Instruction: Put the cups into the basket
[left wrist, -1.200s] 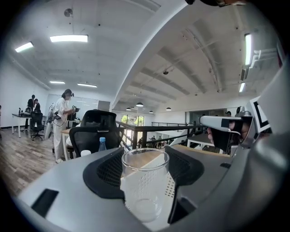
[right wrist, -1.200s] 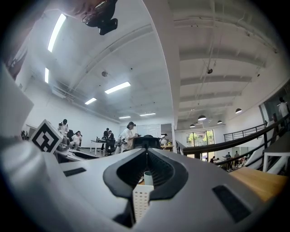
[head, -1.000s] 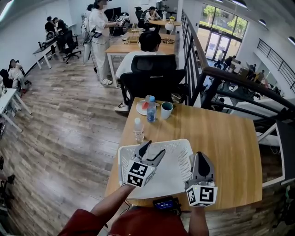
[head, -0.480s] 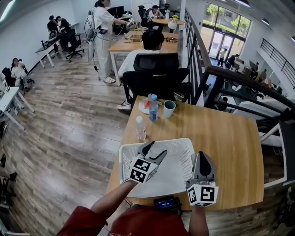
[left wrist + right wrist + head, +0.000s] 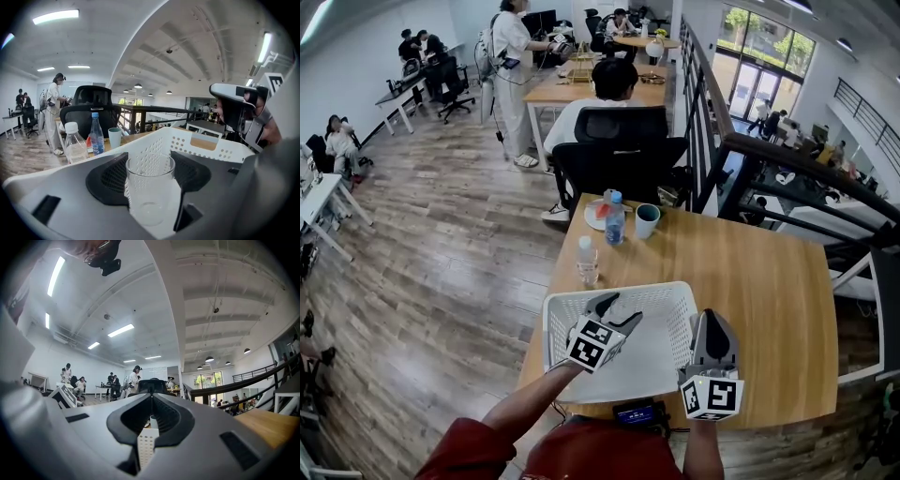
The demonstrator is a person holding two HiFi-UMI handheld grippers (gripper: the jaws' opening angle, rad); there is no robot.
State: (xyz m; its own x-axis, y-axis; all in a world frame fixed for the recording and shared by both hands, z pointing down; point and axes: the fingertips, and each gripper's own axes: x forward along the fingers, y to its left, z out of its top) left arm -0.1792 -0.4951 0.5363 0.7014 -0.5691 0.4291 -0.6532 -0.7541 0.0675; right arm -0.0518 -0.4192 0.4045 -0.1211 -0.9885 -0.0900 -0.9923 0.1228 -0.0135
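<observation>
A clear plastic cup [image 5: 149, 187] stands upright between the jaws of my left gripper [image 5: 619, 311], which is shut on it. That gripper hovers over the left half of the white perforated basket [image 5: 619, 289] near the table's front edge; in the head view the cup is too transparent to make out. My right gripper [image 5: 710, 320] sits at the basket's right rim, jaws shut with nothing between them. A teal cup [image 5: 646, 221] stands at the table's far edge, also seen as the teal cup [image 5: 114, 138] in the left gripper view.
A clear water bottle [image 5: 587, 262] stands just behind the basket's left corner. A blue-labelled bottle [image 5: 614, 218] and a plate [image 5: 593, 217] sit beside the teal cup. A black office chair [image 5: 619, 150] faces the far edge. A small dark device [image 5: 637, 412] lies at the near edge.
My left gripper has drifted slightly right and forward over the basket with the clear cup in it. The right gripper has stayed put.
</observation>
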